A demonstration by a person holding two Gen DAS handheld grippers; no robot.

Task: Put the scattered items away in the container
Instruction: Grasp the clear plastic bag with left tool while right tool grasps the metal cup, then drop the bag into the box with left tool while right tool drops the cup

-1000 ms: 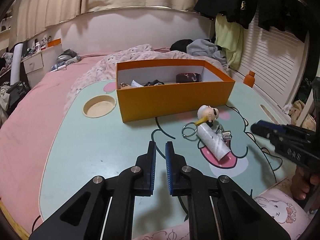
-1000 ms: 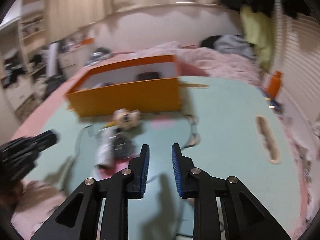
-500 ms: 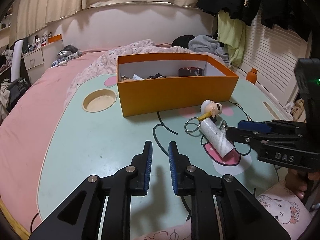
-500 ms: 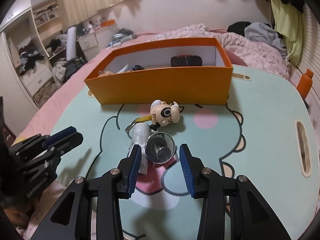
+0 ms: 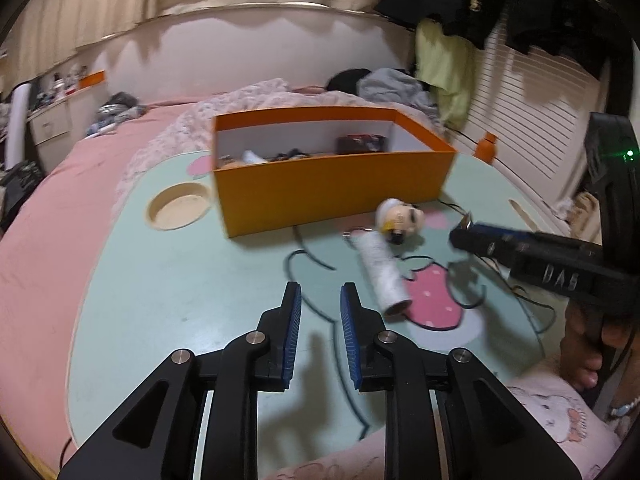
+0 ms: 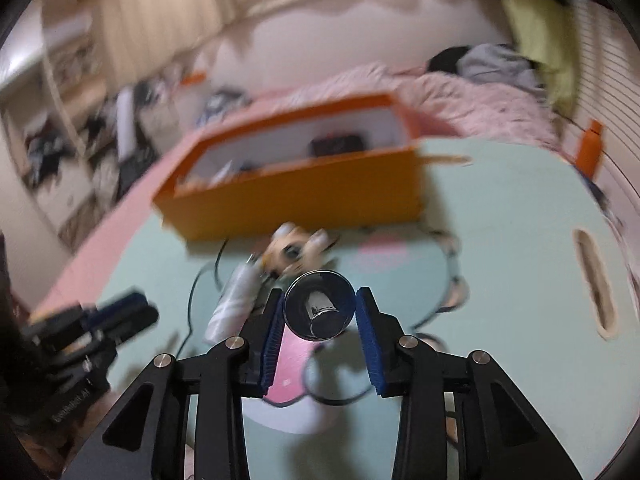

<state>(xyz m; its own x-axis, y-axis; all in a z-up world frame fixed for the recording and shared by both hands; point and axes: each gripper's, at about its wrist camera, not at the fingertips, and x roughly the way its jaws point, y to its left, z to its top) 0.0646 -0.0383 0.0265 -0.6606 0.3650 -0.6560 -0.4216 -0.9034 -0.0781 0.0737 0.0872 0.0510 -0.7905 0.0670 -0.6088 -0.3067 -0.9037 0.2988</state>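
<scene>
On the far left of the mint-green cartoon-print table, a round wooden cup recess sits set into the surface, just beside the orange rectangular cardboard box. The box stands open, white inside, with a dark pouch and a few small blurred bits lying on its floor. Low in the left wrist view, the left gripper hangs over bare table, its blue-padded fingers a little apart and holding nothing. Moving right, a white paper-wrapped cylinder lies on its side on the pink patch of the print, tilted toward the box. Touching its far end, a small cream-headed toy figure lies in front of the box wall, apart from it. Further right, the right gripper pinches a shiny round metal disc with a stubby centre post between its blue pads, lifted clear above the table. That disc sits short of the box, roughly over the pink patch. At the far right edge, an oval handle slot cuts through the tabletop, and an orange bottle stands beyond the table.
</scene>
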